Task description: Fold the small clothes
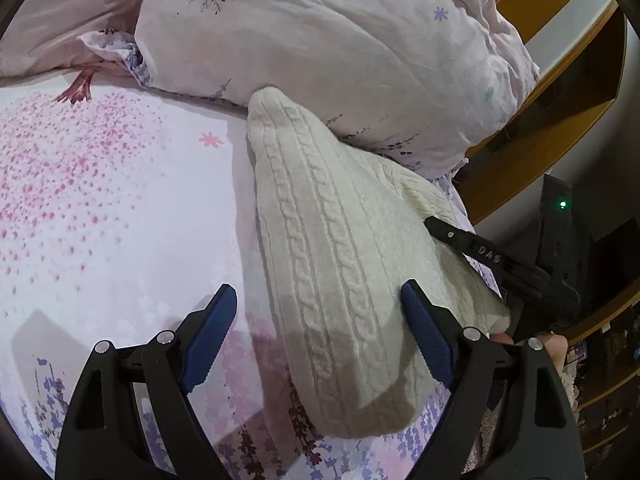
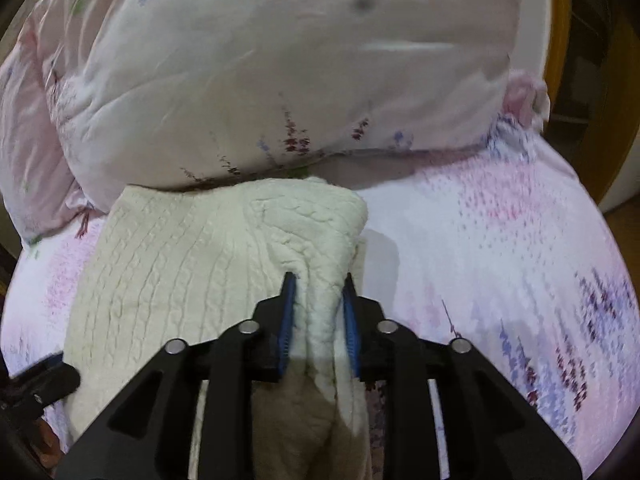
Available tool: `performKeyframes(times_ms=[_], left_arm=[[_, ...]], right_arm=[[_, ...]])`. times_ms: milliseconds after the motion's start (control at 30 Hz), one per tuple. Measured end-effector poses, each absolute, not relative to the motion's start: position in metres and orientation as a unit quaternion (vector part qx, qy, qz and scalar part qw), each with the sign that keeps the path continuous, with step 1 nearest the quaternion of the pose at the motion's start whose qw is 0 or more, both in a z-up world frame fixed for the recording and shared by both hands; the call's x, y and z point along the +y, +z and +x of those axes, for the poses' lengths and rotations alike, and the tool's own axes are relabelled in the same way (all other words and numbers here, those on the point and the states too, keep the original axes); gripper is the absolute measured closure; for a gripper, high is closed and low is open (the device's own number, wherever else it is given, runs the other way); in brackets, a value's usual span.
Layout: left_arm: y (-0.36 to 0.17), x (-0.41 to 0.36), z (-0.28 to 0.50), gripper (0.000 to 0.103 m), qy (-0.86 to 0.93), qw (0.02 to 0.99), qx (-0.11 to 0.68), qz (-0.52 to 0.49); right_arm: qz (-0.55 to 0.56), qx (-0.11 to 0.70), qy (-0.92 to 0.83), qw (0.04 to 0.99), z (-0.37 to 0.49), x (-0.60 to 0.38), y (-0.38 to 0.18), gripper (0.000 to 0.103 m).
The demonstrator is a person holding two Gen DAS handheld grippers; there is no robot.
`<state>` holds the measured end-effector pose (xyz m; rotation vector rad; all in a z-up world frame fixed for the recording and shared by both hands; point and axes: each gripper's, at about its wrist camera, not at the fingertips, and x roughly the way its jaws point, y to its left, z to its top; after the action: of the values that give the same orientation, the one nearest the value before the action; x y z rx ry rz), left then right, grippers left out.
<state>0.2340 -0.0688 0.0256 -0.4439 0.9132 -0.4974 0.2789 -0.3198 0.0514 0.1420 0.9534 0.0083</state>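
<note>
Left wrist view. We read the step as mid-fold: the cream cable-knit sweater [image 1: 340,248] lies on the pink floral bedsheet [image 1: 100,200], its far end tucked against the pale pink floral duvet heap [image 1: 320,40]. Our left gripper [image 1: 320,332] stands wide open, its blue ribbed pads [image 1: 212,340] straddling the near part of the knit; we see no pad pressing on it, so nothing is held on this side. At the sweater's right edge the black finger of the right gripper [image 1: 472,246] reaches into the fabric.

Right wrist view. The right gripper [image 2: 320,320] is narrowed onto a bunched ridge of the same cream sweater [image 2: 180,260], which rises between the blue pads [image 2: 288,320]. Both pads appear to press the knit, so we judge this a grip on a lifted fold, not a loose pass. The remainder of the garment lies flat to the left, with its far edge under the duvet heap [image 2: 280,80] and bare bedsheet [image 2: 500,240] to the right.

Next move, as we judge it: carry the pinched edge across the flat panel and lay it down square, with the left gripper free to pin or smooth the body. Thick knit may slip or spring back.
</note>
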Motion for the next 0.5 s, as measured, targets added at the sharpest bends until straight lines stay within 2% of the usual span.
performKeyframes(times_ms=[33, 67, 133, 233, 367, 400, 467, 500], left_arm=[[0.026, -0.067, 0.233, 0.018, -0.236, 0.844, 0.432, -0.211], [0.027, -0.066, 0.232, 0.018, -0.237, 0.844, 0.432, -0.213], [0.028, -0.063, 0.23, 0.018, -0.243, 0.837, 0.436, -0.224], [0.027, -0.062, 0.227, 0.018, -0.25, 0.829, 0.442, -0.233], [0.025, -0.069, 0.221, 0.018, -0.25, 0.83, 0.448, -0.22], [0.024, -0.071, 0.22, 0.018, -0.248, 0.83, 0.449, -0.217], [0.024, -0.073, 0.219, 0.018, -0.244, 0.832, 0.451, -0.213], [0.023, -0.074, 0.218, 0.018, -0.242, 0.832, 0.452, -0.211]], right_arm=[[0.083, 0.46, 0.006, 0.884, 0.276, -0.324, 0.055, 0.064], [0.098, 0.459, 0.008, 0.883, 0.272, -0.33, 0.06, 0.062], [0.138, 0.458, 0.027, 0.878, 0.26, -0.342, 0.068, 0.049], [0.202, 0.466, 0.068, 0.859, 0.237, -0.36, 0.072, 0.049], [0.215, 0.48, 0.089, 0.846, 0.215, -0.362, 0.068, 0.049], [0.209, 0.483, 0.091, 0.845, 0.211, -0.36, 0.067, 0.05], [0.186, 0.488, 0.09, 0.848, 0.205, -0.355, 0.061, 0.078], [0.179, 0.49, 0.09, 0.849, 0.202, -0.353, 0.059, 0.085]])
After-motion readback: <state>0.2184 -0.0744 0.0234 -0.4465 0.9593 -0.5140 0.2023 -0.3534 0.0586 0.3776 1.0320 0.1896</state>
